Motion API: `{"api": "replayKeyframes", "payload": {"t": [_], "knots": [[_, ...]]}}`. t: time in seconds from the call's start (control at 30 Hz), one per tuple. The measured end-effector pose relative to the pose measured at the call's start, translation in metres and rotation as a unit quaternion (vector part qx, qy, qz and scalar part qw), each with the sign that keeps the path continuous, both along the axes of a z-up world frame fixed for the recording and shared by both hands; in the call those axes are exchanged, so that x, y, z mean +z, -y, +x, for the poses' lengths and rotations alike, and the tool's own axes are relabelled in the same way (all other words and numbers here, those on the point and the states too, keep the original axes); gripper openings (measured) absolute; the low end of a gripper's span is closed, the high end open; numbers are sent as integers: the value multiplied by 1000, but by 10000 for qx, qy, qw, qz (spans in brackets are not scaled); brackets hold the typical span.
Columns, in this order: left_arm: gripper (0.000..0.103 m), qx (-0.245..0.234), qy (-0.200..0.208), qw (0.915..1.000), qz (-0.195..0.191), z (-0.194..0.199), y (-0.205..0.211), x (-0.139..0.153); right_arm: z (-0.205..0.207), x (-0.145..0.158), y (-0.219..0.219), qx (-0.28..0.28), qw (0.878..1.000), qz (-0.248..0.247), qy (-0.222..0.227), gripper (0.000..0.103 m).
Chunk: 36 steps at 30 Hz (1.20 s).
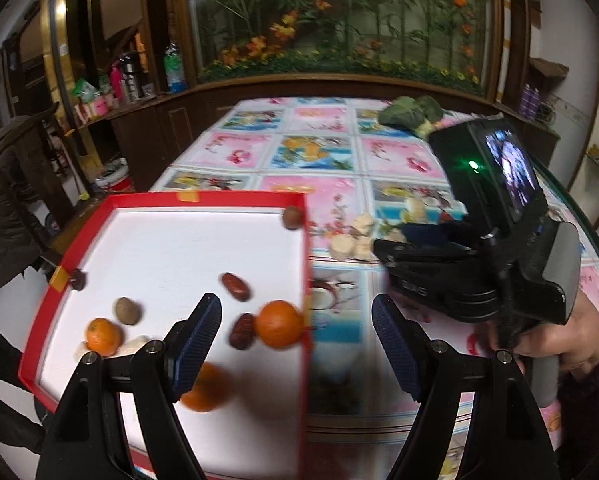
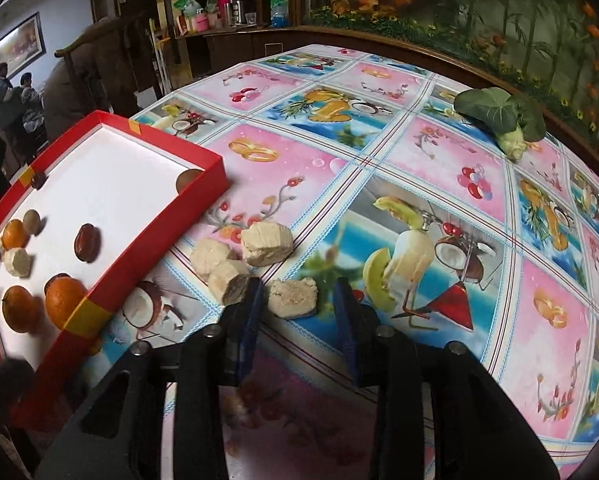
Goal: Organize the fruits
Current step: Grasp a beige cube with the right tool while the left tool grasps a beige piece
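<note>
Left gripper (image 1: 297, 320) is seen with jaws apart, empty, over the red tray (image 1: 171, 199) at the desk's left edge; a blurred orange (image 1: 206, 390) lies beneath. Right gripper (image 2: 299, 312) is seen with jaws apart around a beige chunk (image 2: 293, 297). Only the right view shows the other chunks (image 2: 265, 242) clearly; only the left view shows the person's hand (image 1: 571, 344).

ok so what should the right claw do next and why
Probably ease forward and close on the pale chunk just ahead. The right claw is open and empty, that piece lies between its fingers' line on the tablecloth, outside the red box.
</note>
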State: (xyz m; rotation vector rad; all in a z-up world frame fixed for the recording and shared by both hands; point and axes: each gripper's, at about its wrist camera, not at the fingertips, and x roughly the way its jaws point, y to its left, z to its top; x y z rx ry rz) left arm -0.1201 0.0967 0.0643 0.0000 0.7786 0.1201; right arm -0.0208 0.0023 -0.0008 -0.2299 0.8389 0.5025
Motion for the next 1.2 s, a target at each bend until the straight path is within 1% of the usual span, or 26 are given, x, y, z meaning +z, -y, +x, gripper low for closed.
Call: {"api": "replayKeyframes", "payload": {"t": [0.03, 0.1, 0.17, 0.23, 0.3, 0.37, 0.43, 0.47, 0.5, 0.53, 0.6, 0.67, 0.87, 0.93, 1.03, 1.13, 1.2], "knots": [[78, -51, -50, 10000, -22, 4, 6, -1, 2, 1, 5, -45, 10000, 31, -19, 24], [78, -156, -115, 9998, -23, 12, 15, -2, 9, 2, 16, -196, 9996, 156, -106, 25], [78, -223, -204, 9995, 39, 21, 24, -4, 19, 3, 36, -497, 9977, 365, -292, 25], [78, -258, -360, 9990, 10, 32, 30, -10, 28, 4, 54, -759, 9943, 580, -480, 25], [78, -270, -516, 9981, -214, 46, 33, -17, 35, 5, 69, -921, 9905, 786, -650, 25], [77, -203, -636, 9975, -240, 58, 36, -24, 39, 6, 78, -1053, 9878, 880, -731, 25], [76, -154, -711, 9965, -403, 68, 35, -31, 42, 6, 83, -1075, 9854, 1020, -836, 25], [74, -125, -728, 9963, -432, 72, 35, -34, 43, 6, 85, -1084, 9841, 1086, -893, 25], [65, -52, -783, 9961, -395, 77, 34, -38, 43, 6, 85, -1083, 9840, 1089, -906, 25], [59, -44, -802, 9960, -404, 79, 33, -40, 42, 6, 84, -1077, 9844, 1067, -895, 25], [57, -57, -823, 9957, -424, 85, 33, -44, 42, 6, 82, -1086, 9849, 1024, -871, 25], [51, -47, -890, 9953, -382, 90, 33, -49, 42, 6, 82, -1092, 9850, 1013, -871, 25], [46, -99, -772, 9964, -341, 101, 36, -48, 43, 6, 83, -1113, 9845, 1029, -882, 25], [36, -168, -743, 9965, -350, 102, 38, -48, 43, 5, 83, -1105, 9848, 1018, -876, 25], [26, -328, -679, 9969, -239, 98, 46, -48, 43, 5, 83, -1102, 9848, 1009, -882, 25], [26, -405, -634, 9970, -181, 95, 48, -48, 43, 5, 83, -1101, 9851, 992, -872, 25], [25, -397, -677, 9965, -274, 98, 46, -47, 43, 5, 82, -1094, 9855, 973, -857, 25]]}}
